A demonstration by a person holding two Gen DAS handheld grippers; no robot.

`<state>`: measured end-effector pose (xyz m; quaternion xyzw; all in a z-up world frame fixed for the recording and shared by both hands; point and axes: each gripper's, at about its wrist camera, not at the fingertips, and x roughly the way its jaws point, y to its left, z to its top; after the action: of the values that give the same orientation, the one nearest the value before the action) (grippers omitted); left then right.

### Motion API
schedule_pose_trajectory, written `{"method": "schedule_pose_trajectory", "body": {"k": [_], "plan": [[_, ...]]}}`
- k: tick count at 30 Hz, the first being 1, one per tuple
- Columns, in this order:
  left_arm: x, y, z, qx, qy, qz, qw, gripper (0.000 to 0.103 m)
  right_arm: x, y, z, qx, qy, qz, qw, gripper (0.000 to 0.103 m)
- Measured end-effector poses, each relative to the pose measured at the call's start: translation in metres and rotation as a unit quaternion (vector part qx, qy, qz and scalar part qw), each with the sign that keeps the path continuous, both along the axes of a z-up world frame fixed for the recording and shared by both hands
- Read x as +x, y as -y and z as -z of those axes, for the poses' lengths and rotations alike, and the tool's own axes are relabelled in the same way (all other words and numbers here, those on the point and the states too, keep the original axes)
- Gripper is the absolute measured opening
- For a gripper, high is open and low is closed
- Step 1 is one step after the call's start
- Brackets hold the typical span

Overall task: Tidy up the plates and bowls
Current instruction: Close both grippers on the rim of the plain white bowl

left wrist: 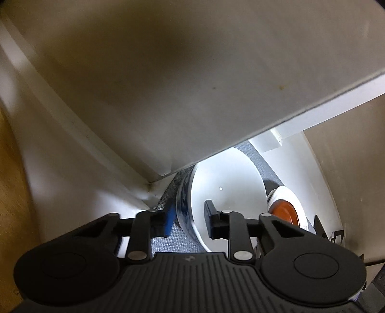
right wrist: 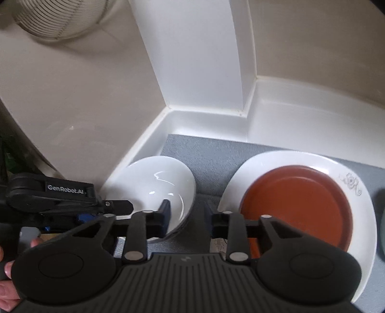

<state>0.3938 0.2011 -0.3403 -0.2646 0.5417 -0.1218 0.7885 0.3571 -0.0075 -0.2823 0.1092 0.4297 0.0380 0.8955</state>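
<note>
A white bowl [left wrist: 226, 190] with a blue-patterned outside sits on a grey mat [left wrist: 166, 240] in the cabinet corner. My left gripper [left wrist: 189, 218] straddles its rim, one finger outside, one inside, with a gap on each side, so it is open. The bowl also shows in the right wrist view [right wrist: 158, 183], with the left gripper [right wrist: 105, 205] at its left rim. My right gripper [right wrist: 186, 218] is open and empty, hovering between the bowl and a white plate [right wrist: 284, 163]. A brown-red plate [right wrist: 298, 202] lies on the white plate.
A white shelf board [left wrist: 192, 84] hangs right over the bowl. White cabinet walls [right wrist: 192, 60] close the back corner. A ribbed pale basket [right wrist: 60, 16] sits at the upper left. A grey-green dish edge [right wrist: 381, 231] shows at the far right.
</note>
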Motion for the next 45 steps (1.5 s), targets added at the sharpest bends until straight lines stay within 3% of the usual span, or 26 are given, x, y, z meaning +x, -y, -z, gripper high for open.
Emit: {"method": "schedule_pose_trajectory", "body": {"k": [5,7,17,22,25,29,32,37,45], "plan": [[0.000,0.013,0.000,0.033,0.001,0.009,0.9994,0.016,0.008,-0.005,0.015,-0.007,-0.017,-0.011,1.000,0.028],[-0.001,0.018,-0.005,0.045,0.003,0.016,0.9989,0.016,0.010,-0.005,0.019,0.005,-0.019,-0.014,1.000,0.017],[-0.035,0.028,-0.016,0.091,-0.010,0.063,0.9938,0.019,-0.005,-0.008,0.013,0.001,-0.056,-0.022,0.998,0.011],[-0.036,0.019,-0.010,0.069,-0.014,0.040,0.9967,0.019,0.000,-0.007,0.014,0.000,-0.057,-0.029,0.998,0.011],[-0.036,0.012,-0.023,0.093,0.022,0.036,0.9947,0.019,0.003,-0.009,0.012,-0.005,-0.055,-0.027,0.998,0.012],[-0.025,0.005,-0.026,0.081,0.034,0.028,0.9957,0.019,0.007,-0.011,0.012,-0.005,-0.054,-0.030,0.998,0.016],[-0.022,0.004,-0.026,0.088,0.023,0.040,0.9951,0.012,0.006,-0.010,0.011,0.000,-0.057,-0.023,0.998,0.016],[-0.039,0.011,-0.045,0.121,0.067,0.072,0.9877,0.012,-0.003,-0.011,0.006,-0.006,-0.065,-0.029,0.997,0.016],[-0.021,0.003,-0.013,0.086,0.009,0.075,0.9934,0.014,0.004,-0.010,0.013,-0.003,-0.072,-0.034,0.997,0.018]]}}
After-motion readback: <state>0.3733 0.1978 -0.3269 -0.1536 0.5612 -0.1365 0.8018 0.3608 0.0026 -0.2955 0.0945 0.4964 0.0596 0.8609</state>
